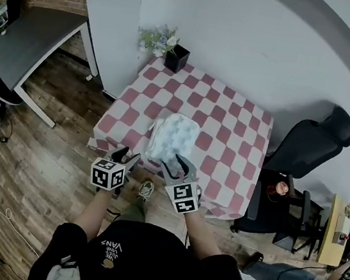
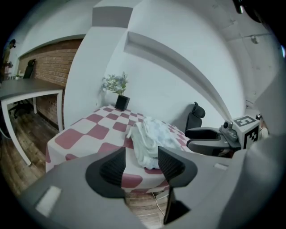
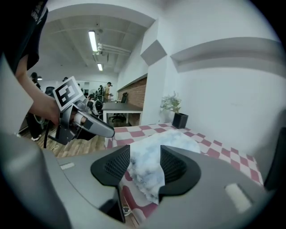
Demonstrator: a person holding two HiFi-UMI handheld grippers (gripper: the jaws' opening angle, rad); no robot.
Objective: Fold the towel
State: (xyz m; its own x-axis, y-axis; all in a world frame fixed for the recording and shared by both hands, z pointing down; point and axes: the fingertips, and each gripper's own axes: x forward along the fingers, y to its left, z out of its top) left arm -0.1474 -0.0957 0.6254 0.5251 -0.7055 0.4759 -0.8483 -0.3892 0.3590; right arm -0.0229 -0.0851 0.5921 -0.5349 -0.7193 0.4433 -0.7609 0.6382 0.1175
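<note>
A pale blue-and-white towel (image 1: 172, 139) lies folded in a loose stack near the front edge of the table (image 1: 229, 121), which wears a red-and-white checked cloth. Both grippers hover just off that front edge, above the floor. My left gripper (image 1: 127, 156) is open and empty, left of the towel's near end. In the left gripper view the towel (image 2: 149, 138) sits beyond the open gripper (image 2: 140, 165). My right gripper (image 1: 175, 164) is open too. Its view shows the towel (image 3: 149, 159) through the gap of the gripper (image 3: 145, 166), with the pads not pressing on it.
A potted plant (image 1: 168, 48) stands at the table's far left corner against the white wall. A black office chair (image 1: 309, 148) is right of the table. A grey desk (image 1: 34, 39) stands at the left over wooden floor (image 1: 43, 156).
</note>
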